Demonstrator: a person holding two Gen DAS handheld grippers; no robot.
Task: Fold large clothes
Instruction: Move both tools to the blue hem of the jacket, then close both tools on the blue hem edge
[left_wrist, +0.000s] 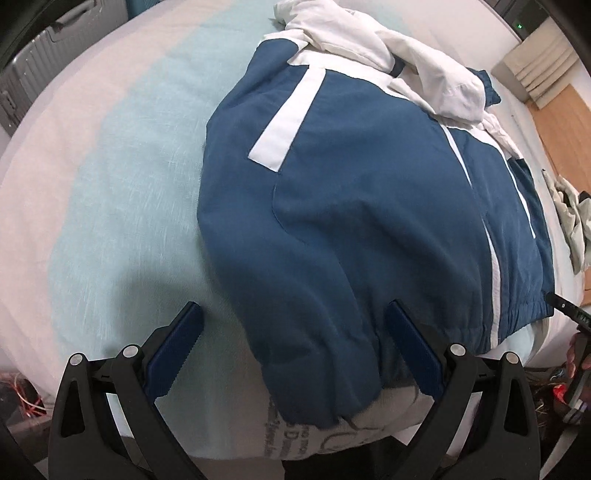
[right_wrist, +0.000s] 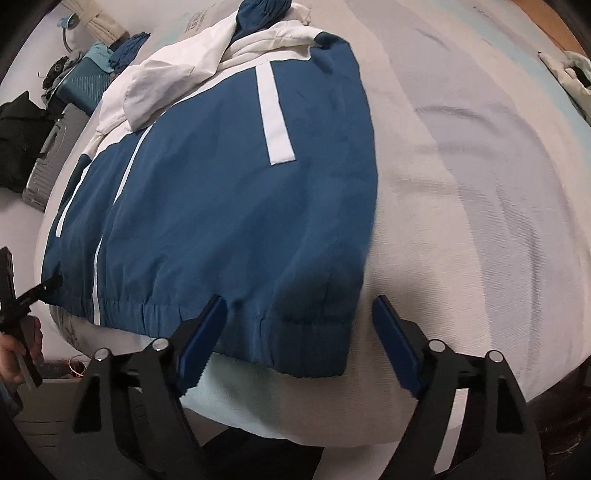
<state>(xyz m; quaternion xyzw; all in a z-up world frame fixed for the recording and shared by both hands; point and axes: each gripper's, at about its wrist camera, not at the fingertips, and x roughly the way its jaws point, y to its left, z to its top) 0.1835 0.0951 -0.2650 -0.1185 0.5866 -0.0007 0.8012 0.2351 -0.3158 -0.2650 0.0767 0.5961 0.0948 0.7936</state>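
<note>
The left gripper (left_wrist: 293, 325) stands wide open, pointing steeply down at the near edge of the bed (left_wrist: 110, 184). Between its blue pads (left_wrist: 177, 350) lies the near left corner of the jacket (left_wrist: 351, 206), its hem draped over the mattress edge; the pads do not press the cloth. The right-hand pad sits against or just over the hem, though the overlap makes it hard to say which.

The right gripper (right_wrist: 299, 336) is also open, a little less than fully, with nothing clamped. The jacket's (right_wrist: 229, 192) near right hem corner lies between its fingers (right_wrist: 201, 339), the elastic band hanging over the bed's (right_wrist: 461, 221) edge.

The jacket is blue with white stripes and lies spread flat on the bed, hem toward the grippers. Its white hood and upper part (left_wrist: 388, 51) are bunched at the far end.

Each camera catches the other gripper's tip at the frame edge, beside the opposite hem corner, along with the hand (right_wrist: 18, 347) holding the left one.

A grey suitcase (right_wrist: 51, 155) stands past the bed, and a pale garment (left_wrist: 570, 210) lies at its far side.
</note>
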